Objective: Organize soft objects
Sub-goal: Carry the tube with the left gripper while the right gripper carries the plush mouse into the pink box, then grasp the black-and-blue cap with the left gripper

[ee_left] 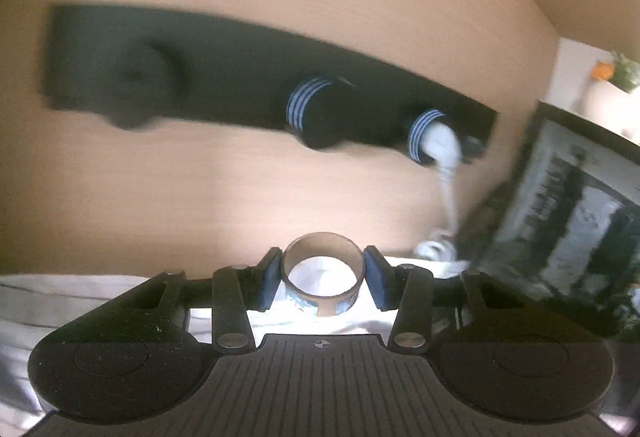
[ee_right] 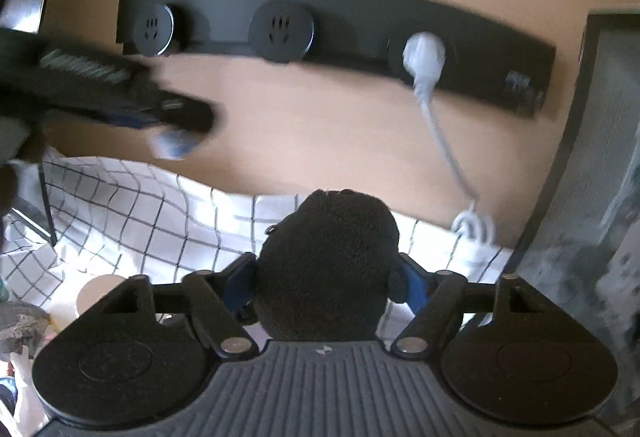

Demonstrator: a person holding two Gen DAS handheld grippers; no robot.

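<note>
The dark fuzzy soft object sat between the blue pads of the right gripper, filling the gap; whether the pads pressed it or merely flanked it could not be told. The left gripper was clamped on a tape roll, a translucent ring with light showing through its hole, both pads against its sides.

Under both grippers lay a white cloth with a dark grid. Behind it rose a tan wall carrying a long black socket rail with round outlets. A white plug sat in one outlet, its white cord hanging down to a coil at the cloth edge. A dark-framed picture leaned at the right of the left wrist view.

In the right wrist view the left gripper crossed the upper left, heavily blurred, covering part of the wall and rail end. The rail was smeared in the left wrist view, and the striped patches on it could not be identified. A pale cup-like item at the lower left was half hidden by the gripper body.
</note>
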